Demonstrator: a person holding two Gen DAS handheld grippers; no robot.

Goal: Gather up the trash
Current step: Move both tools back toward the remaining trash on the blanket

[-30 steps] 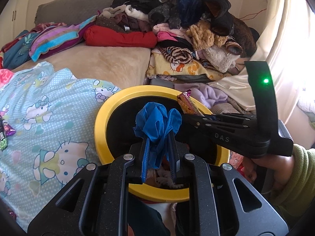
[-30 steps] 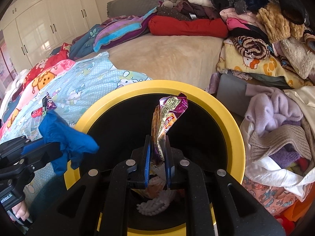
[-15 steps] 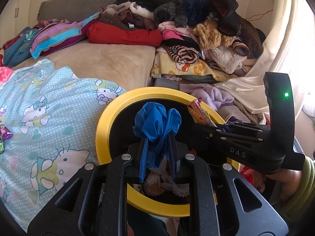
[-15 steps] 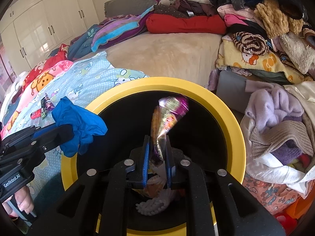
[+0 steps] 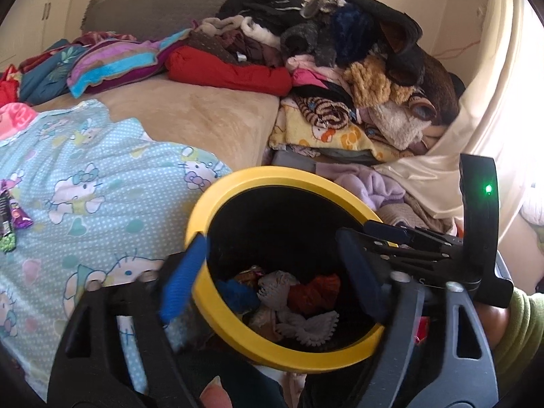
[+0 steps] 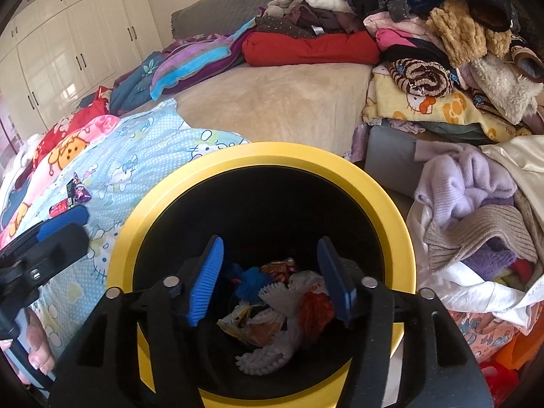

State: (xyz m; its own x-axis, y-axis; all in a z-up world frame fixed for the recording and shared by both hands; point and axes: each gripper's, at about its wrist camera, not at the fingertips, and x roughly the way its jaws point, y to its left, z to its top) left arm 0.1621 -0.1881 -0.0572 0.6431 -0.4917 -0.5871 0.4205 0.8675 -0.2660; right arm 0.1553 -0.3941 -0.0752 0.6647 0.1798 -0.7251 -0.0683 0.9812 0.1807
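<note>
A black bin with a yellow rim (image 5: 217, 193) (image 6: 391, 197) stands beside the bed. Inside lie a blue glove (image 5: 236, 294) (image 6: 253, 280), a snack wrapper (image 6: 277, 267), an orange scrap (image 5: 314, 292) (image 6: 314, 309) and white pieces (image 6: 261, 357). My left gripper (image 5: 272, 275) is open and empty over the bin mouth. My right gripper (image 6: 270, 275) is open and empty over the bin; it shows from the side in the left wrist view (image 5: 418, 238). Candy wrappers (image 5: 13, 219) (image 6: 73, 193) lie on the blue Hello Kitty blanket (image 5: 102, 187).
A big pile of clothes (image 5: 340, 68) fills the far right of the bed. A red pillow (image 6: 309, 47) and striped blanket (image 5: 115, 64) lie at the back. More clothes (image 6: 476, 210) are heaped right of the bin. White wardrobes (image 6: 68, 40) stand at the left.
Both grippers opened. The blue glove dropped from the left gripper and the snack wrapper from the right one; both now lie in the bin.
</note>
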